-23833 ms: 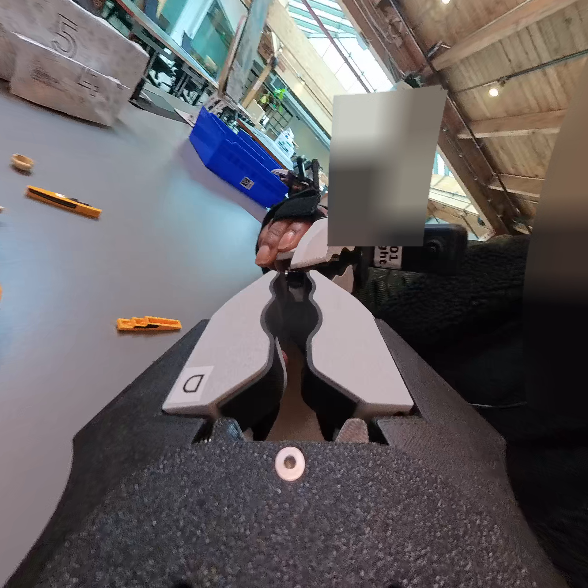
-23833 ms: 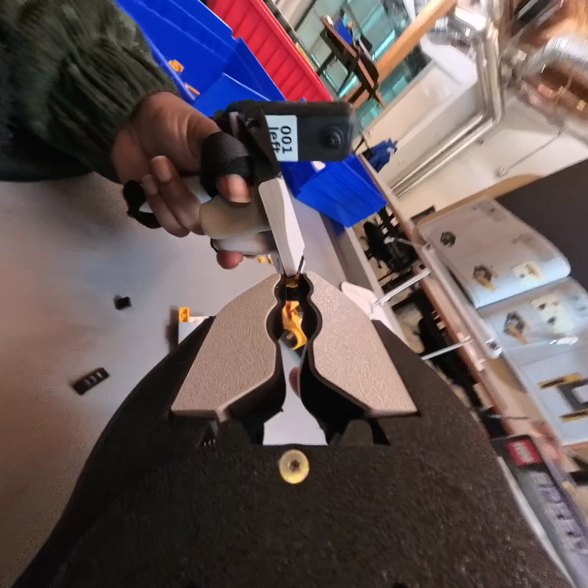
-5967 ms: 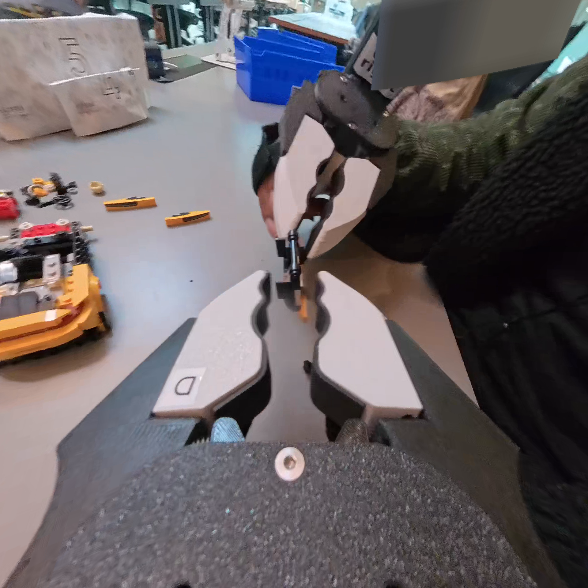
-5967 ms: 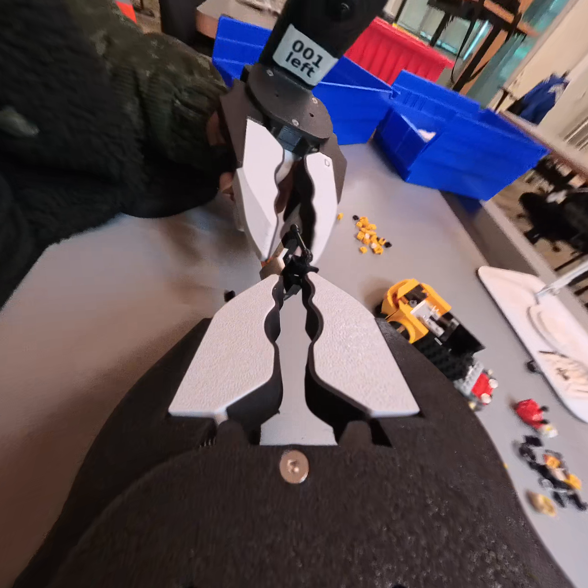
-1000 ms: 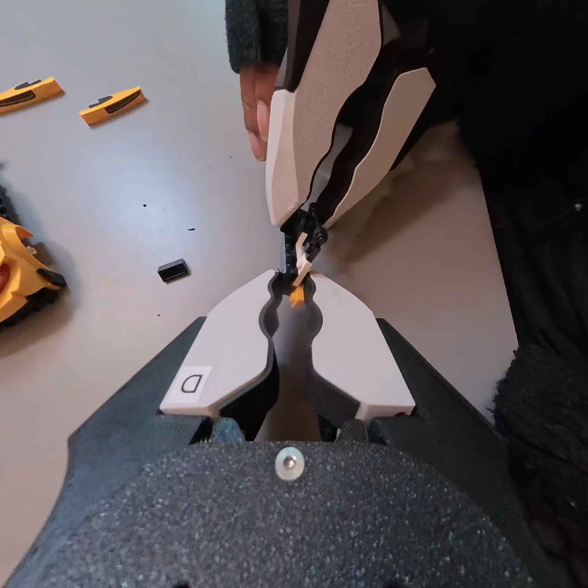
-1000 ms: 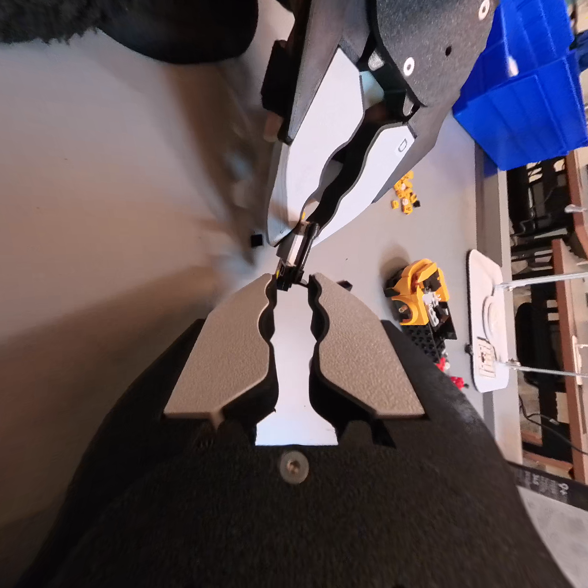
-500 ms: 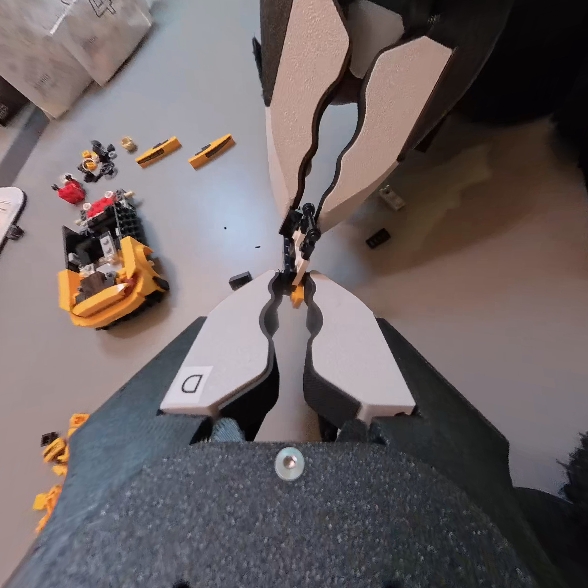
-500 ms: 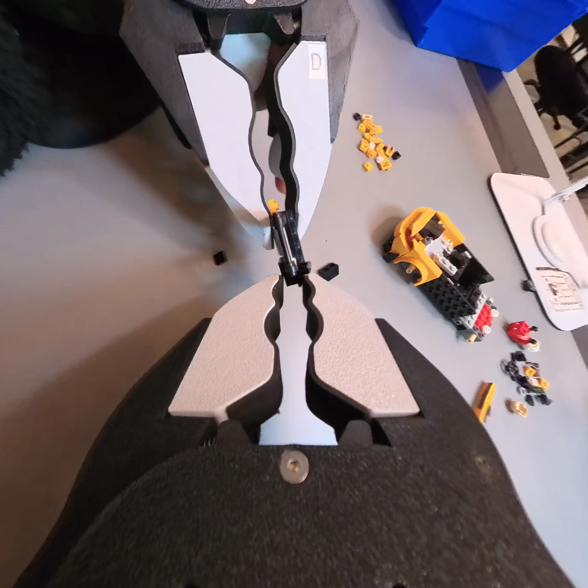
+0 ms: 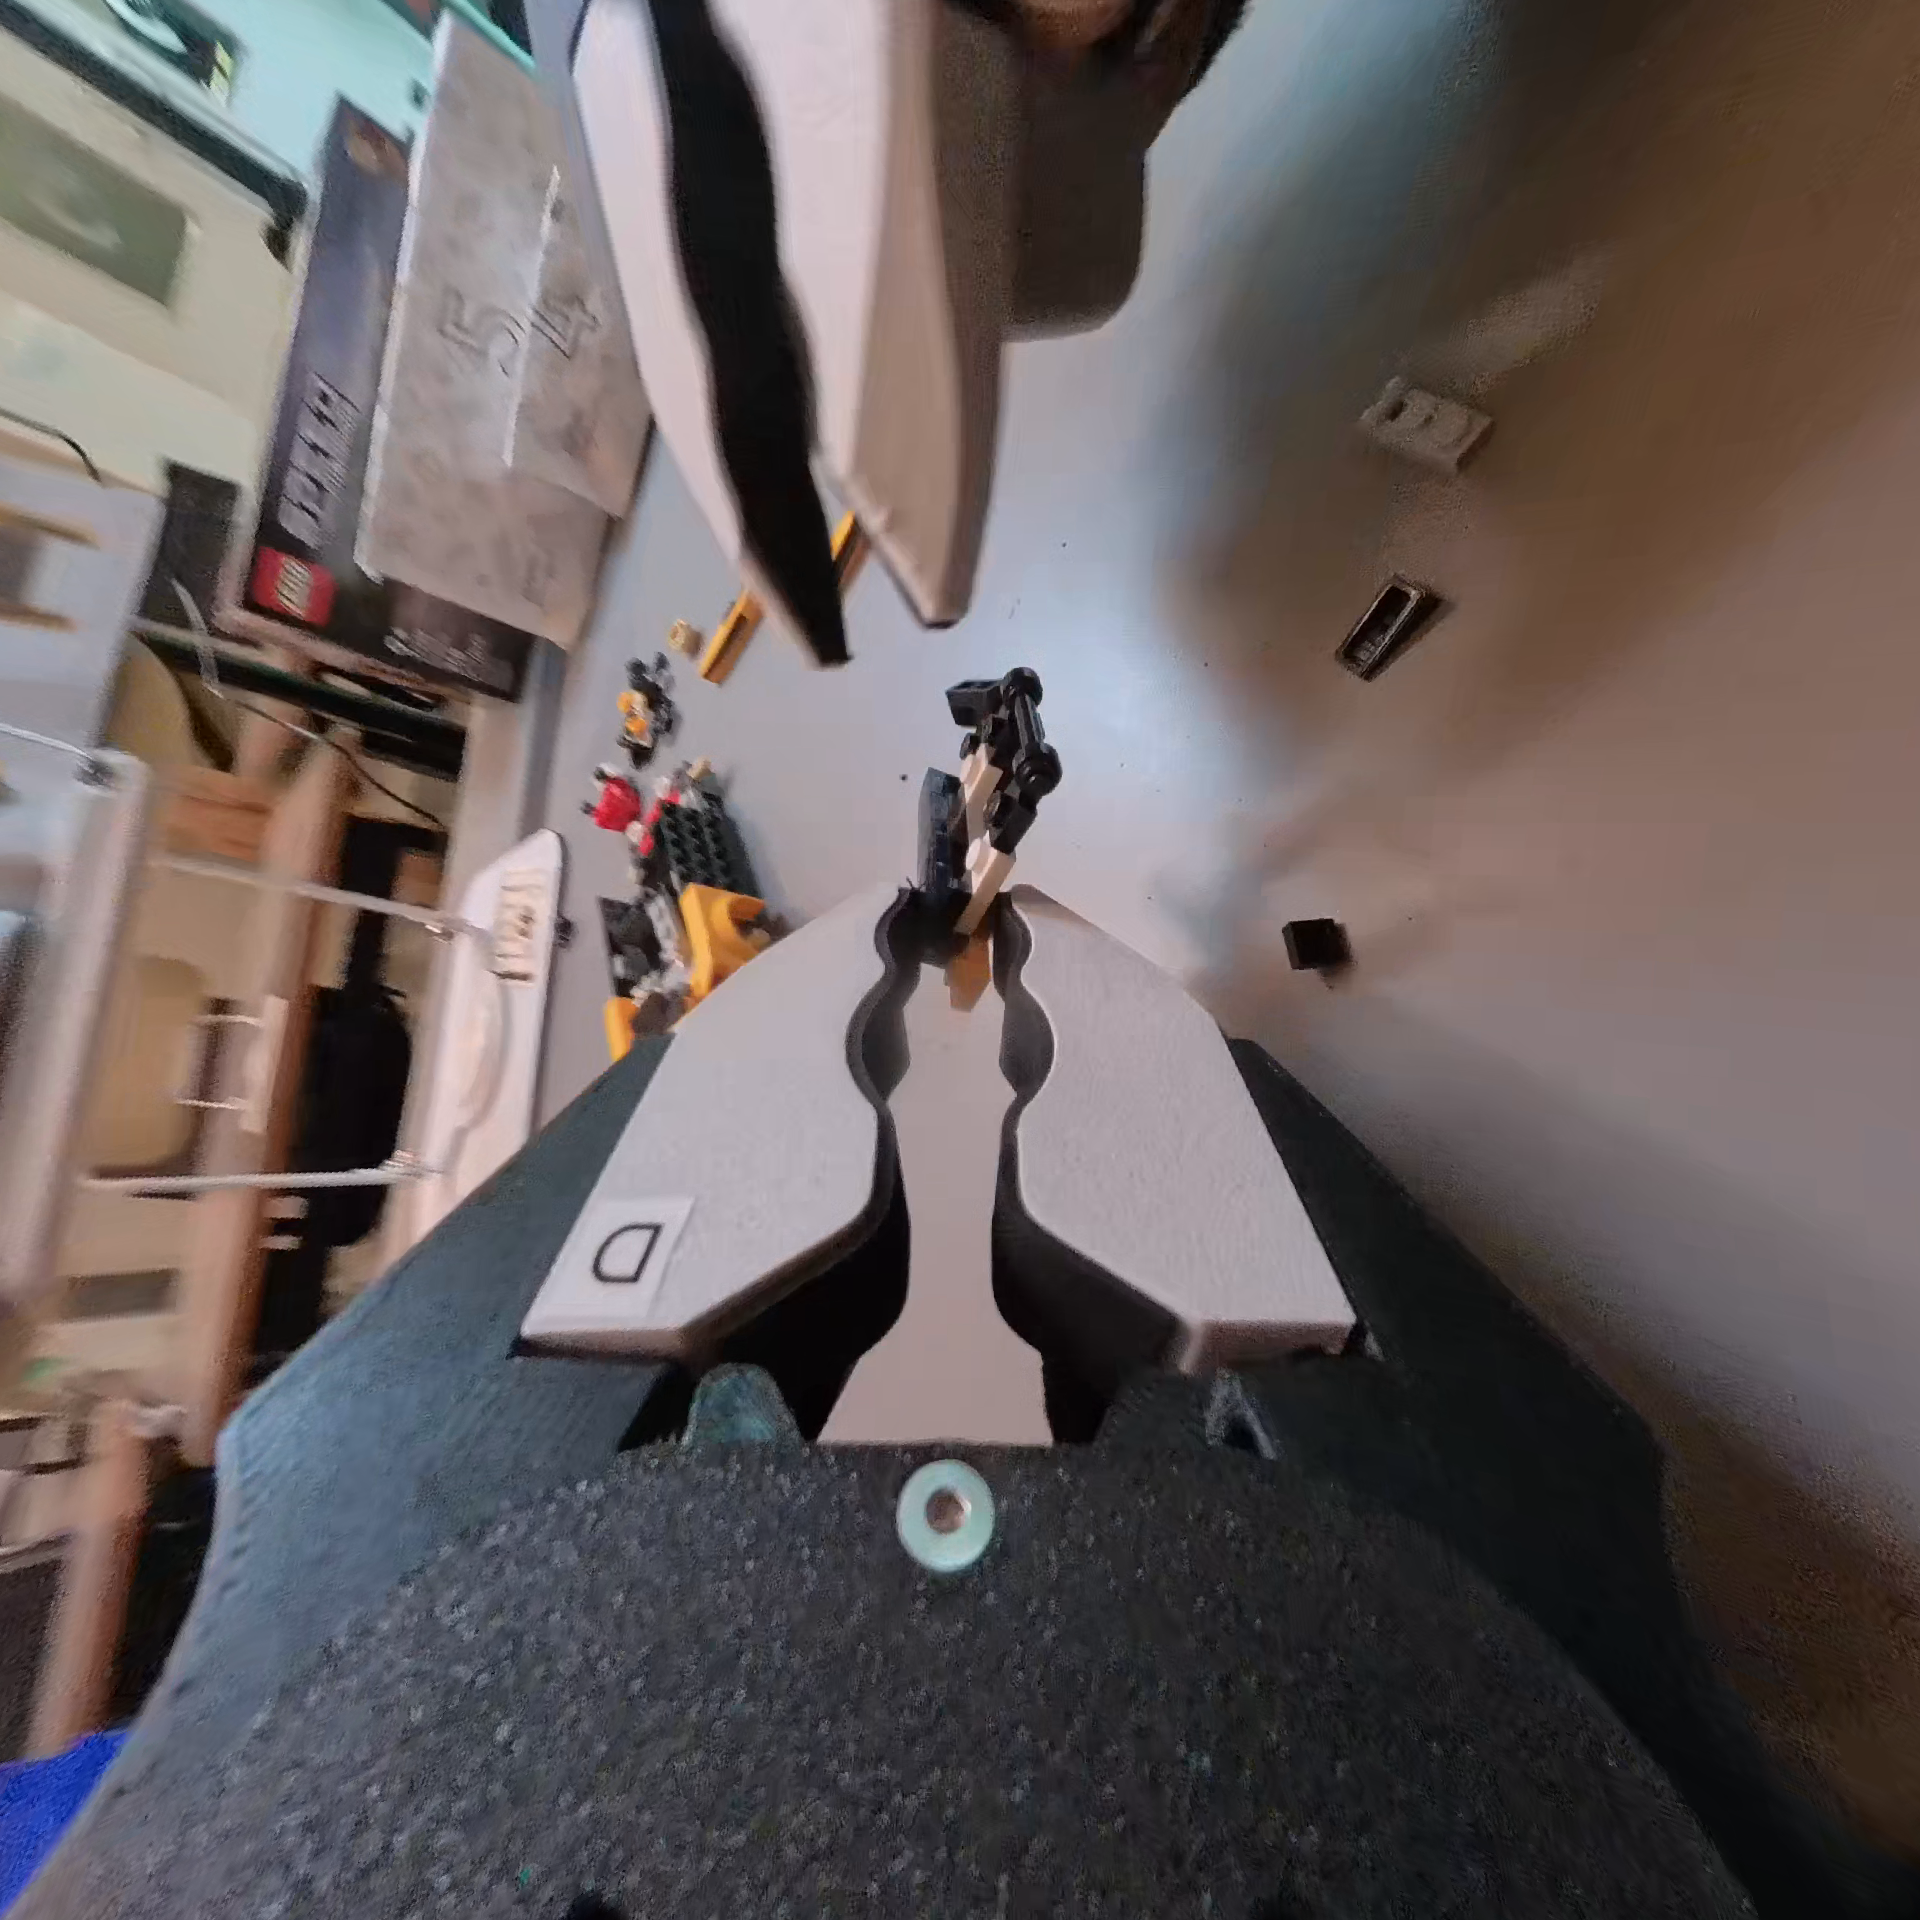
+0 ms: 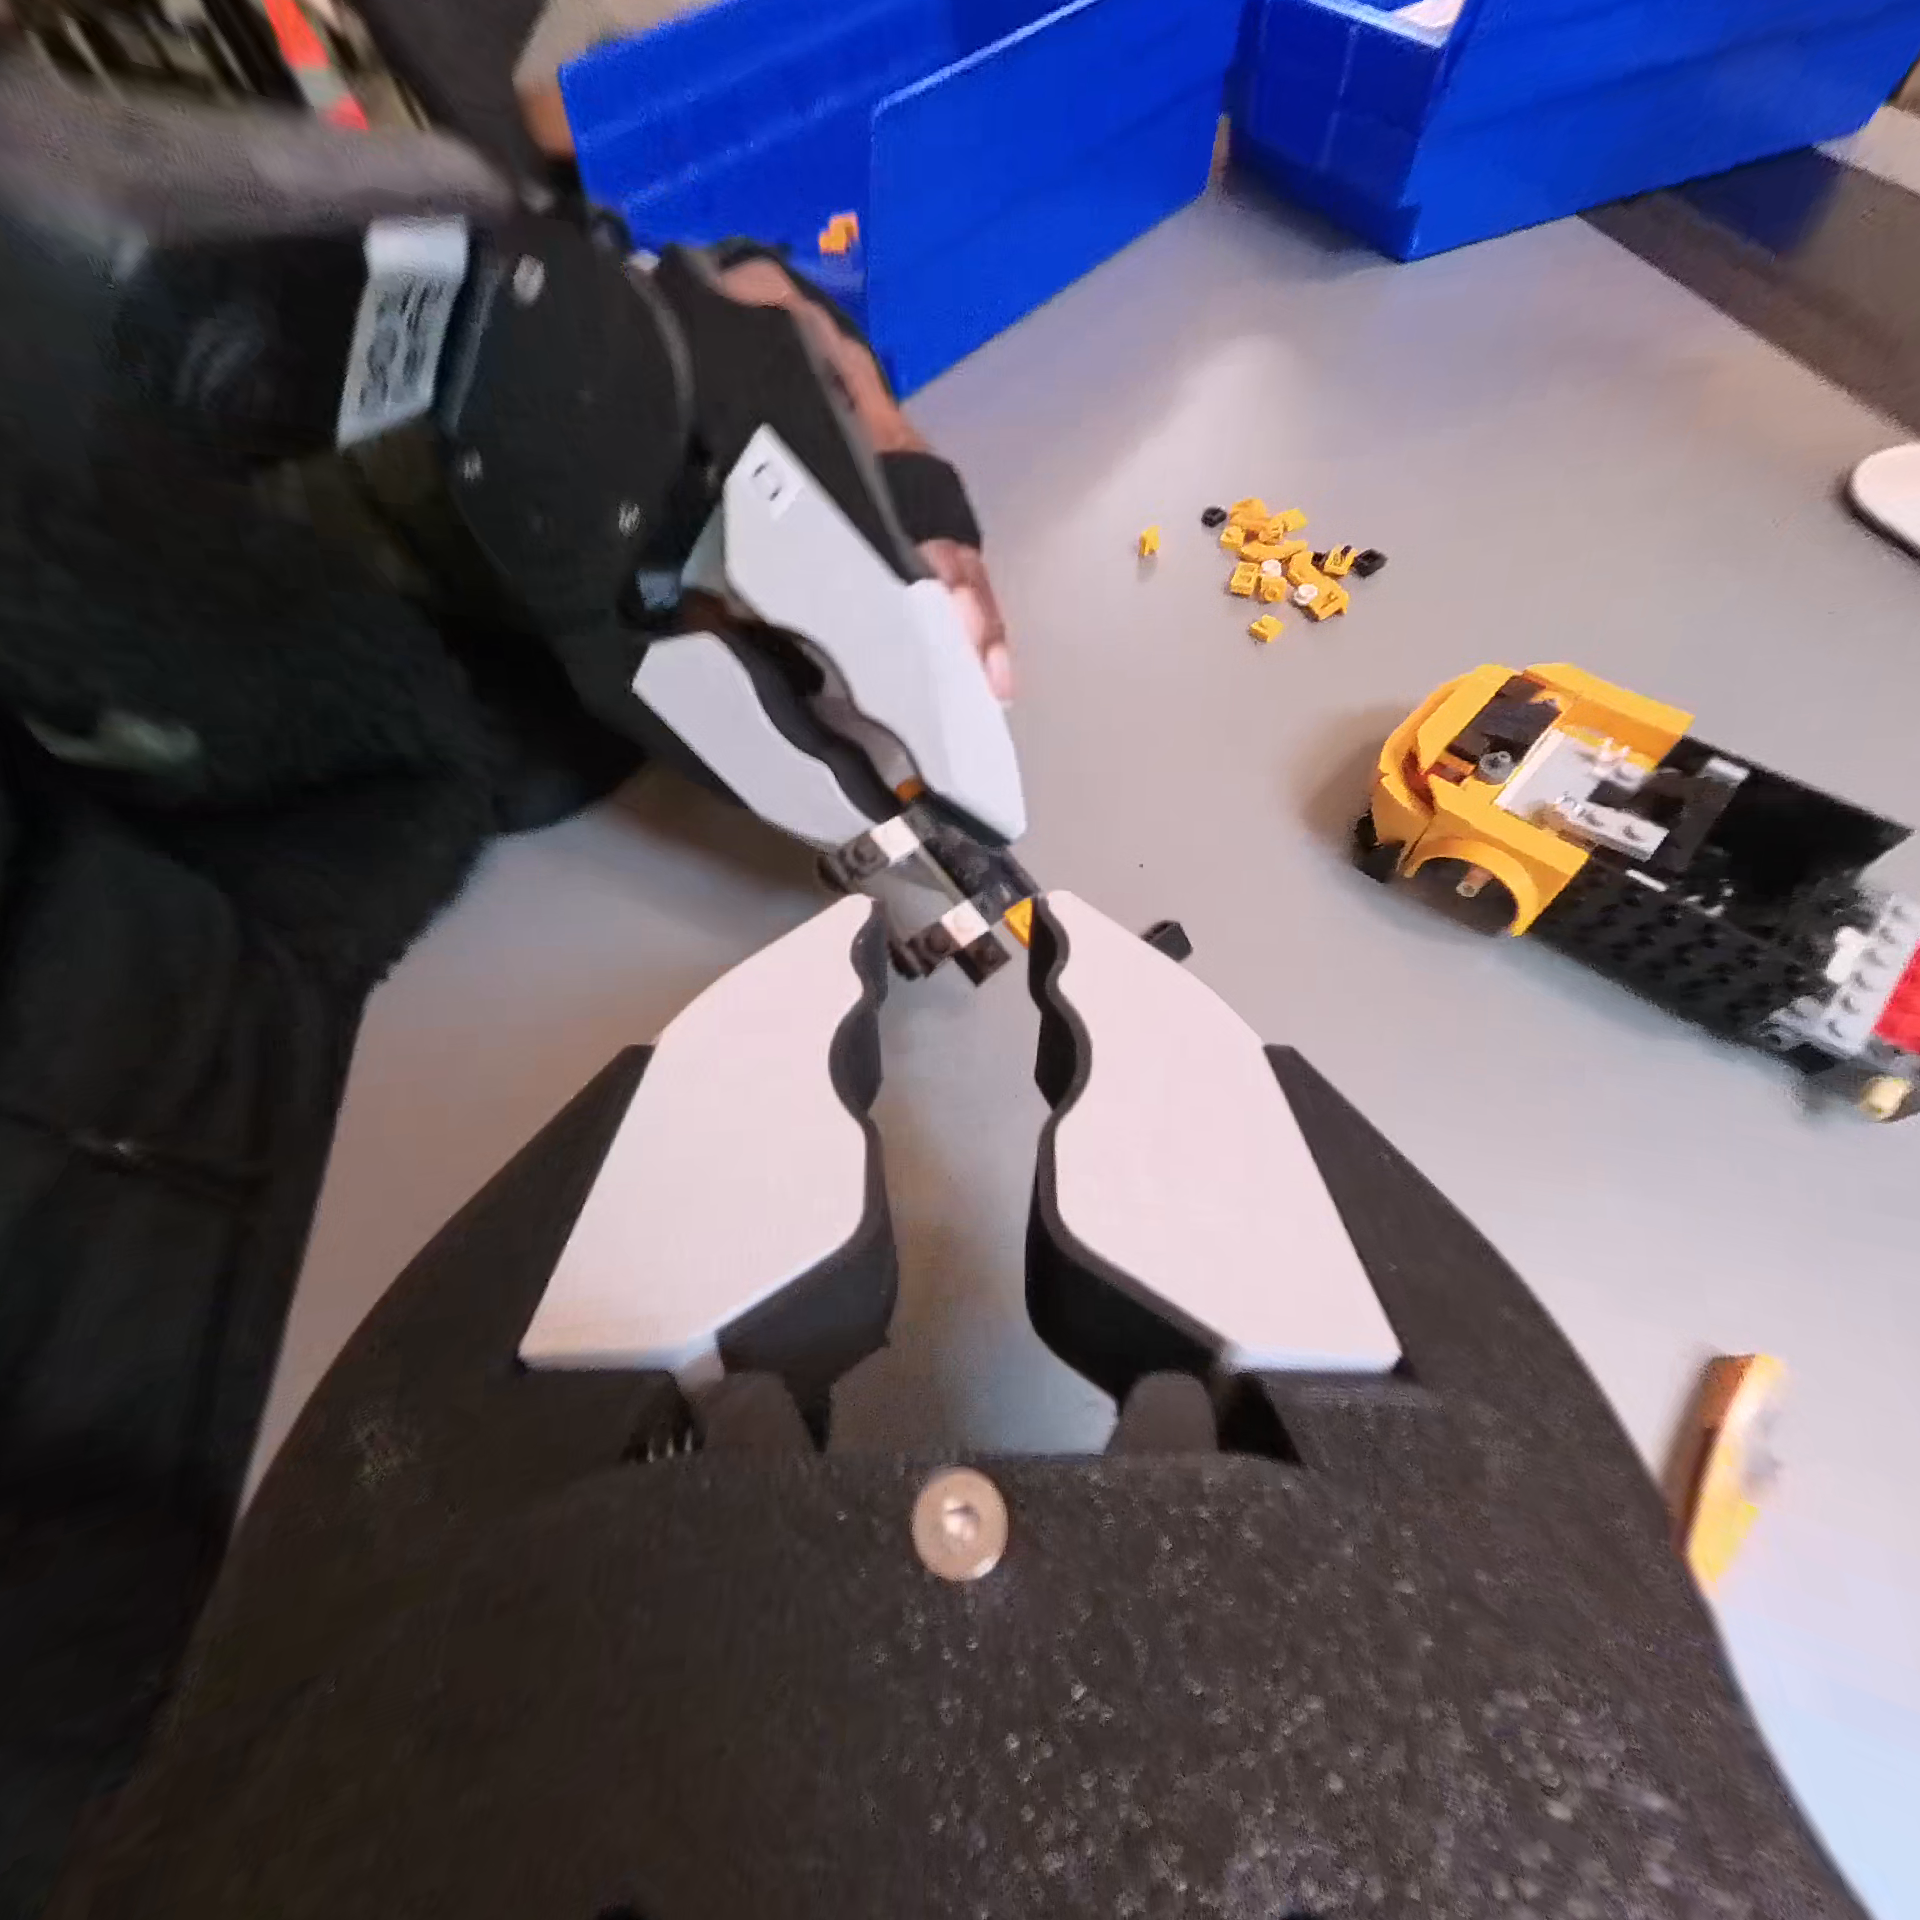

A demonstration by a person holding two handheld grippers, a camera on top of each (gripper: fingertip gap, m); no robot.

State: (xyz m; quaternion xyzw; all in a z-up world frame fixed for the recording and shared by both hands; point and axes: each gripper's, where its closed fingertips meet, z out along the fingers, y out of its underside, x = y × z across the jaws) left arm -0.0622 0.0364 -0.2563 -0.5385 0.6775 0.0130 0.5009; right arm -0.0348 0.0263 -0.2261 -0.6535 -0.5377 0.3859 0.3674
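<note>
Gripping a small black-and-white brick assembly [image 9: 987,821] by its lower end, the left gripper [image 9: 951,914] pinching it between both fingertips, with an orange piece showing just inside the tips. Sticking out forward and free of the other tool. Standing spread around the assembly's far end in the right wrist view, the right gripper [image 10: 956,914], pads not pressing on it. Risking a twist or slip of the assembly, judging from the narrow hold at one end only. Lying off to the side on the grey table [image 10: 1455,416]: a yellow-and-black brick car [image 10: 1621,821], a heap of small orange pieces [image 10: 1283,566], blue bins [image 10: 1039,156] beyond.
</note>
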